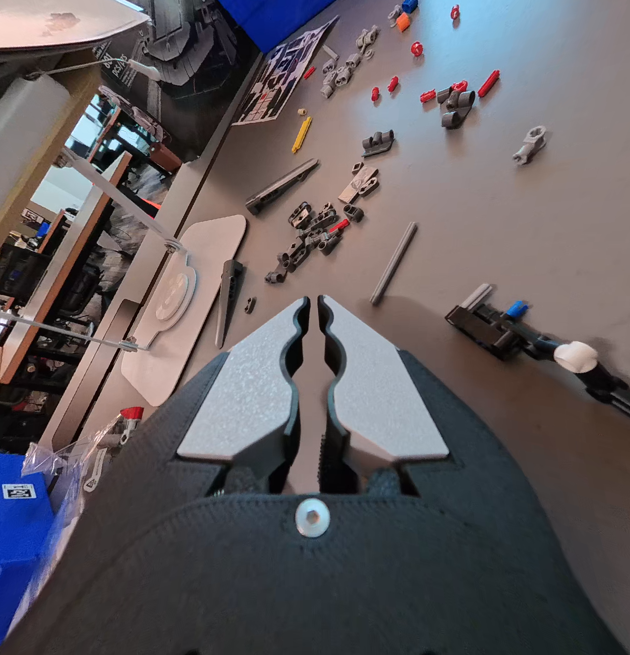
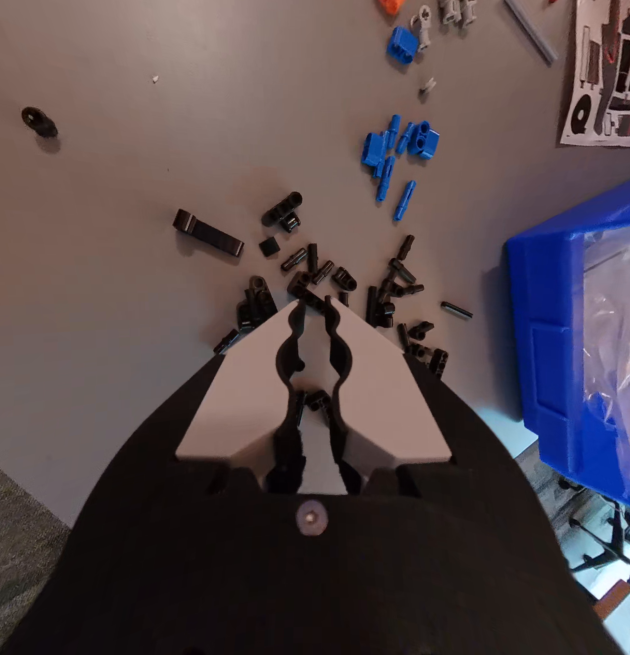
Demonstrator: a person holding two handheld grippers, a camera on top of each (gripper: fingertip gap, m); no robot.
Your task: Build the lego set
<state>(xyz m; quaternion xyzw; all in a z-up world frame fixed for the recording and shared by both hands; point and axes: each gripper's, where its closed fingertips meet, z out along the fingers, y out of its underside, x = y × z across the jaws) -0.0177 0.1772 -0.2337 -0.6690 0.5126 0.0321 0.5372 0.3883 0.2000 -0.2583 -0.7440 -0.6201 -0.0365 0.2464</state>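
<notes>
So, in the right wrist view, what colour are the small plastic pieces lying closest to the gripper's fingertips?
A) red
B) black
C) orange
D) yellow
B: the pile of small black pieces lies on the table right at the tips of the right gripper; the blue pieces lie farther off.

My left tongs [image 1: 314, 301] hang above the grey counter [image 1: 519, 230], tips nearly together with nothing between them. Just ahead lies a heap of dark grey connector pieces [image 1: 311, 235], a grey axle rod [image 1: 394, 263] to its right, and a dark tapered panel [image 1: 227, 297] to the left.
</notes>
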